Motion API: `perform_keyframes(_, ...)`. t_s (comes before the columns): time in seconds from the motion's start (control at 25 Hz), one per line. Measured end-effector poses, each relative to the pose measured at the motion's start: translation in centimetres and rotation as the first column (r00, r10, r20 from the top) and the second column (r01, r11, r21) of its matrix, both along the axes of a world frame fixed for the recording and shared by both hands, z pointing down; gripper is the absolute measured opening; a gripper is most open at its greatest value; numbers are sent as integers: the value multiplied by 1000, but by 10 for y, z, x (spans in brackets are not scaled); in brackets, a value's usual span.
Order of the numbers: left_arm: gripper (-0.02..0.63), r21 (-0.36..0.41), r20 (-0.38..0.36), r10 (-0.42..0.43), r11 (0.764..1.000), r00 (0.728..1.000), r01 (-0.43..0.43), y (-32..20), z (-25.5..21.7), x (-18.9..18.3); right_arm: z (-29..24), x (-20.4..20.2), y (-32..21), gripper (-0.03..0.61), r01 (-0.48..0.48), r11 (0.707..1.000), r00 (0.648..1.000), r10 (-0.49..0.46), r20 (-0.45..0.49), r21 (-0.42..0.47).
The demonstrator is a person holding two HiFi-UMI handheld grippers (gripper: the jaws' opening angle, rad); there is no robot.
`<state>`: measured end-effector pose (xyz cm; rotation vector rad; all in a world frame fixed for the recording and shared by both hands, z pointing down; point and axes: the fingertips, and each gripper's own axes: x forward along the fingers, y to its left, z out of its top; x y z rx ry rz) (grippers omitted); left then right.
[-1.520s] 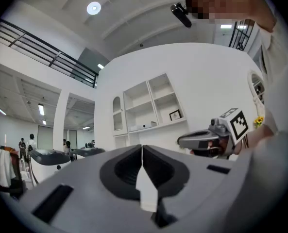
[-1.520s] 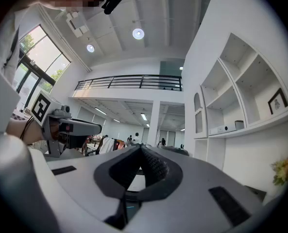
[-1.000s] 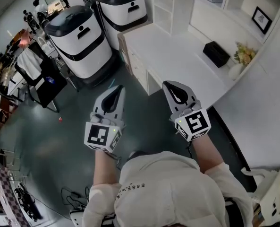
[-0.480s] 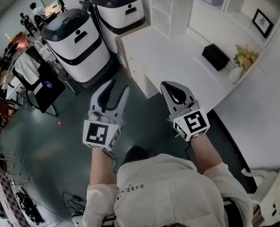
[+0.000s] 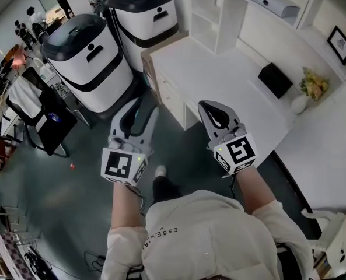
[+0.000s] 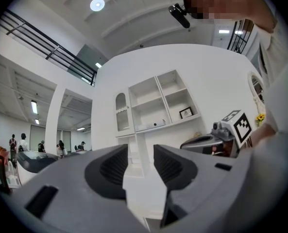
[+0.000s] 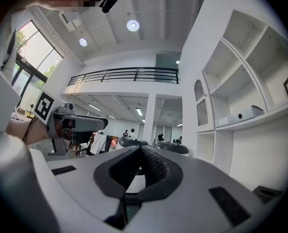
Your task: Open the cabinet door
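Note:
A white desk (image 5: 219, 69) has a low cabinet front (image 5: 171, 95) at its near end, facing the dark floor. My left gripper (image 5: 142, 106) hovers just short of that front. Its jaws have just been opening and stand open with nothing between them. Through the gap of the left gripper (image 6: 140, 152) I see the white cabinet corner (image 6: 140, 183) a short way ahead. My right gripper (image 5: 211, 106) hangs over the desk's near edge. The jaws of the right gripper (image 7: 141, 152) are shut and hold nothing.
Two large white-and-black machines (image 5: 88, 57) (image 5: 149, 10) stand left of the desk. On the desk are a black box (image 5: 276, 79) and a vase of flowers (image 5: 308, 89). White wall shelves (image 5: 210, 10) rise behind. Chairs and people fill the far left.
The left jaws went from shut to open. Both grippers and the person have moved forward toward the desk's cabinet end. The right jaws stayed shut.

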<state>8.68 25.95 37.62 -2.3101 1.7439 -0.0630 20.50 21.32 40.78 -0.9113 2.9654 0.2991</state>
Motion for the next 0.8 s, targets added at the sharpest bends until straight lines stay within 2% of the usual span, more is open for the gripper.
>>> perform_keyframes(0.28,147,-12,-14,83,996,996,-83,-94,-7,-104,-6,-100,-89,14,-88,996,996,88,-20,3)
perform_keyframes(0.44,147,-20,5,141,990,990,-141,-149,-11,-156,-15,-152,-139,14,-142,990,990,143,-19,9)
perform_keyframes(0.64,149,-23,20,227,974,974,-227,-215,-14,-192,-21,-187,-194,14,-222,975,975,222,-22,19)
perform_keyframes(0.8,149,-2,11,304,953,953,-304,-263,-20,-194,-24,-186,-233,14,-293,956,955,294,-40,26)
